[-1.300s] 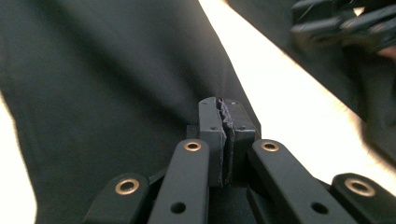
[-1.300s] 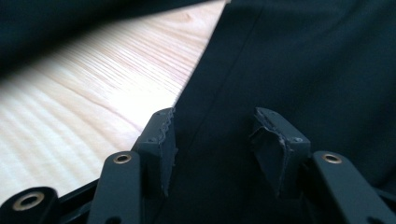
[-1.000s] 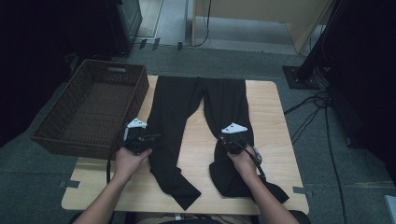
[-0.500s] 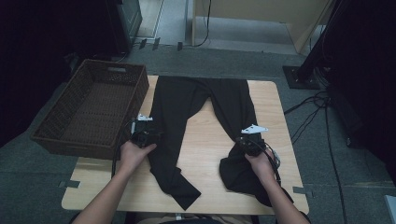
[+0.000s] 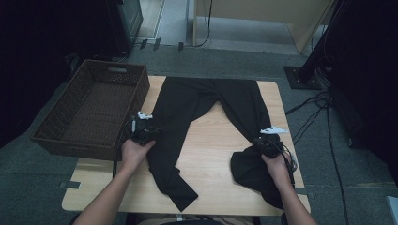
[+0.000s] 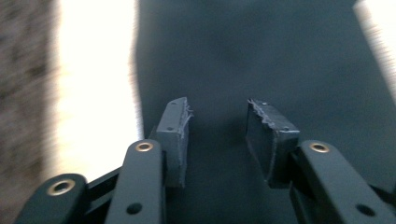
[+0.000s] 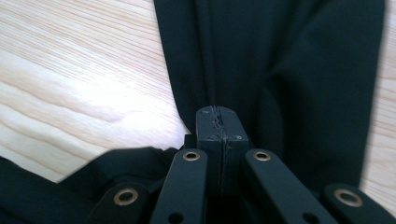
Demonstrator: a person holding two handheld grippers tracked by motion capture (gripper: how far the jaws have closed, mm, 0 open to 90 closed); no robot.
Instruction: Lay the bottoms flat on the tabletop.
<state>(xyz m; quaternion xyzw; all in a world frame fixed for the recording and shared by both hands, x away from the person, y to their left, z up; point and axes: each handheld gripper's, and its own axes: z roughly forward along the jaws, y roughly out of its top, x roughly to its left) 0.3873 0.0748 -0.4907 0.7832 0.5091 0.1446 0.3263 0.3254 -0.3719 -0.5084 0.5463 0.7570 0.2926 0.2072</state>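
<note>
On the wooden table (image 5: 211,154) at the middle of the high view, black trousers (image 5: 202,101) lie spread with both grippers on their legs.

At lower left of centre, the left gripper (image 5: 149,132) sits over the outer edge of the straight leg, just beside the brown wicker basket (image 5: 77,136) at the table's left edge; in the left gripper view its jaws stand apart above the dark cloth with nothing pinched between the pads (image 6: 173,135), having just been closing a little. At lower right, the right gripper (image 5: 263,145) has its jaws pressed together on a fold of the other leg, whose lower end is bunched in a heap under that hand; the right gripper view shows the black fabric (image 7: 280,70) drawn taut beyond the closed tips, pale wood to their left.
</note>
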